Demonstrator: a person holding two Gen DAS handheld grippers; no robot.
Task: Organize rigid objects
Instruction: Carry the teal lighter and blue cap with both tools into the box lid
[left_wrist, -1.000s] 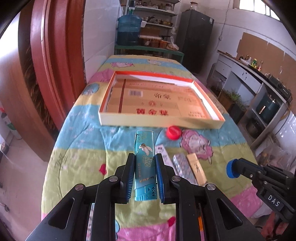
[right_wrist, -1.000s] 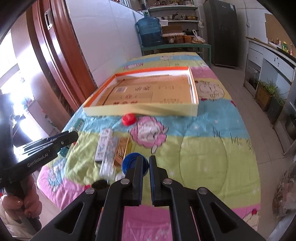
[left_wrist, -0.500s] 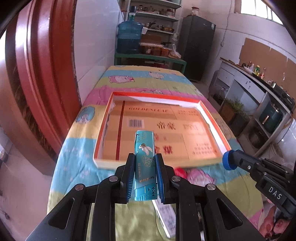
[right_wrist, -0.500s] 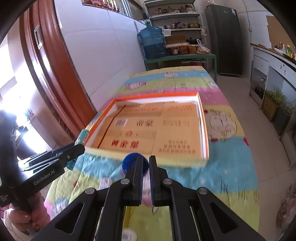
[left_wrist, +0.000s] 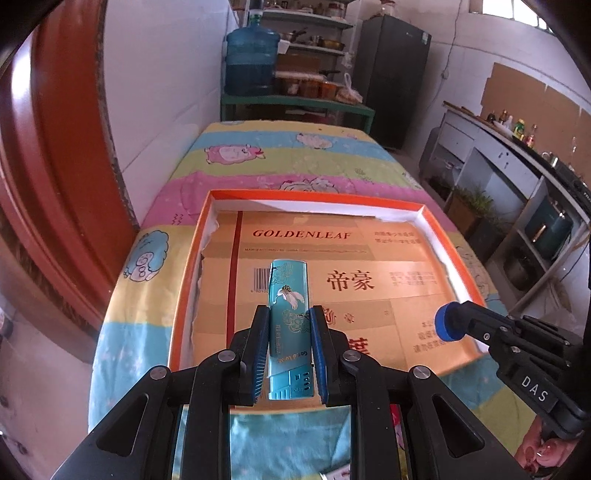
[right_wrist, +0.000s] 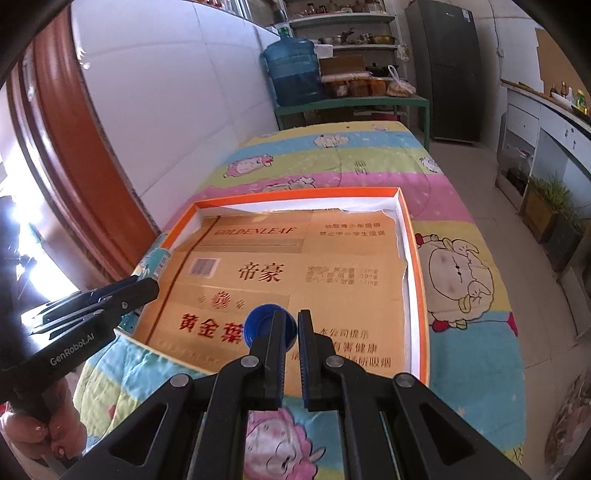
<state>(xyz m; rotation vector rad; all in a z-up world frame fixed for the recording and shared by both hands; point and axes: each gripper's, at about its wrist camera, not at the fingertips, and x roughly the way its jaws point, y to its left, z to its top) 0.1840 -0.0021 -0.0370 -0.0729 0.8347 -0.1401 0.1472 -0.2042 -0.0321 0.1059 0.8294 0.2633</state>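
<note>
My left gripper (left_wrist: 289, 314) is shut on a teal lighter (left_wrist: 289, 306) and holds it above the near left part of an orange-rimmed shallow box (left_wrist: 317, 196) lined with tan cardboard. My right gripper (right_wrist: 291, 325) is shut on a blue bottle cap (right_wrist: 260, 326) and hovers over the box's near edge. The cap also shows in the left wrist view (left_wrist: 445, 325), at the tip of the right gripper. The box also shows in the right wrist view (right_wrist: 416, 258), and the left gripper (right_wrist: 147, 286) with the lighter (right_wrist: 157, 264) is at its left edge.
The box lies on a table under a striped cartoon cloth (left_wrist: 280, 158). A red door frame (left_wrist: 55, 166) and white wall stand at the left. A blue water jug (left_wrist: 251, 62) and shelves are beyond the table's far end. A counter (left_wrist: 517, 155) runs along the right.
Both grippers have moved forward from the near table edge to above the box, still holding the lighter and the cap. The loose items on the cloth have dropped out of view.
</note>
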